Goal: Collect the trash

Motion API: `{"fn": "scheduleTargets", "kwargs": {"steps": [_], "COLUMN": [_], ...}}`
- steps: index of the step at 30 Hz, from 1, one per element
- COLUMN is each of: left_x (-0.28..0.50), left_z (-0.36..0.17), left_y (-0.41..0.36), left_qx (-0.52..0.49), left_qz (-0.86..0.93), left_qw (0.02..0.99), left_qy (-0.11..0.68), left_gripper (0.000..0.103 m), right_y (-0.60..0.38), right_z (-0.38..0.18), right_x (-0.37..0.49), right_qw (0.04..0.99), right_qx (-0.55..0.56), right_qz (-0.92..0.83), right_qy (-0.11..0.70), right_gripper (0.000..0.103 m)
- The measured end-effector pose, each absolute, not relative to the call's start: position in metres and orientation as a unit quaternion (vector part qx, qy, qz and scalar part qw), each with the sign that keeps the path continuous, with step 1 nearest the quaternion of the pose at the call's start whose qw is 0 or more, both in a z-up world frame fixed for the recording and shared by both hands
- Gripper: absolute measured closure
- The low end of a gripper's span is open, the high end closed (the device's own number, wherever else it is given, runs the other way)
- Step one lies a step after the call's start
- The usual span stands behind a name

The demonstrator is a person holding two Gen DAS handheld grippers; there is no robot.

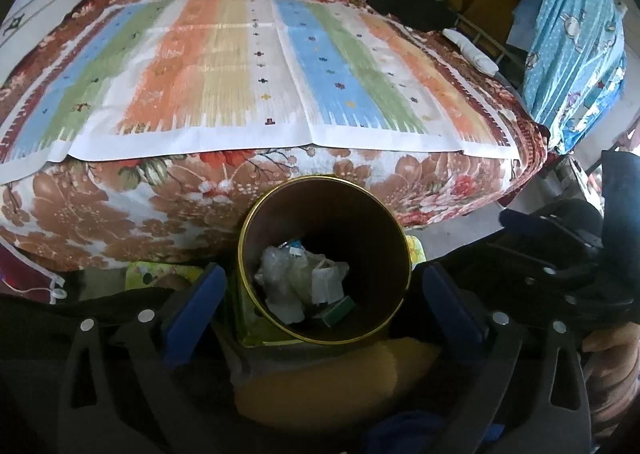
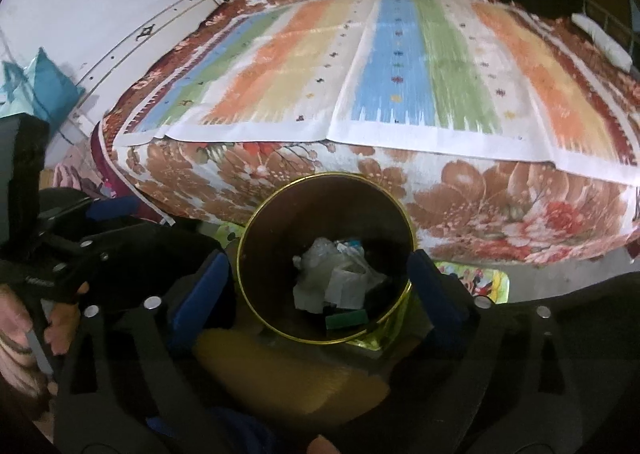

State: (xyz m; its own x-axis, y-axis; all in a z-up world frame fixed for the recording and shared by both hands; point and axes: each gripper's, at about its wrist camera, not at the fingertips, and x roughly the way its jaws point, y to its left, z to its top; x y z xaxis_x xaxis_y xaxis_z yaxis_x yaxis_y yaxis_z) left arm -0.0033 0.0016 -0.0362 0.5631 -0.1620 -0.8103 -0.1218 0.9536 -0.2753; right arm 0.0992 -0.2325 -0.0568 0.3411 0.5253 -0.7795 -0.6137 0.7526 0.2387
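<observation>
Both grippers' jaws gape empty above the gold-rimmed bin (image 1: 325, 338) of trash (image 1: 300, 282), beside the bed edge (image 1: 160, 190).

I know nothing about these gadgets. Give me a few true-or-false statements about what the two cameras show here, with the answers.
1. The bin holds crumpled paper and a small green box. True.
2. The bin is lying on its side. False: it stands upright with its mouth open to the cameras.
3. The bed has a striped cloth spread on top. True.
4. The left gripper is squeezing a piece of paper. False: its fingers are spread wide with nothing between them but the view of the bin.
5. The right gripper is shut. False: it is open, a finger on either side of the bin.
</observation>
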Motion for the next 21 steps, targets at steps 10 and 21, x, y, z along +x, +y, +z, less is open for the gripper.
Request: {"fn": "scheduleTargets", "kwargs": {"steps": [10,21], "left_x": [-0.015,-0.015], "left_z": [-0.042,-0.044], "left_y": [-0.002,-0.008], "left_qx": [-0.144,-0.130], "left_qz": [0.005,0.014], "left_qw": [0.877,0.879], "left_qy": [0.459,0.459], "left_gripper": [0.006,0.006], "right_y": [-0.239,-0.236], "right_z": [-0.057,-0.062], "right_x": [0.091,0.085], "right_qw": [0.821,0.815], "right_qx": [-0.066,-0.058], "right_qz": [0.354,0.371], "right_qy": [0.443,0.441], "right_gripper": [0.009,0.009]}}
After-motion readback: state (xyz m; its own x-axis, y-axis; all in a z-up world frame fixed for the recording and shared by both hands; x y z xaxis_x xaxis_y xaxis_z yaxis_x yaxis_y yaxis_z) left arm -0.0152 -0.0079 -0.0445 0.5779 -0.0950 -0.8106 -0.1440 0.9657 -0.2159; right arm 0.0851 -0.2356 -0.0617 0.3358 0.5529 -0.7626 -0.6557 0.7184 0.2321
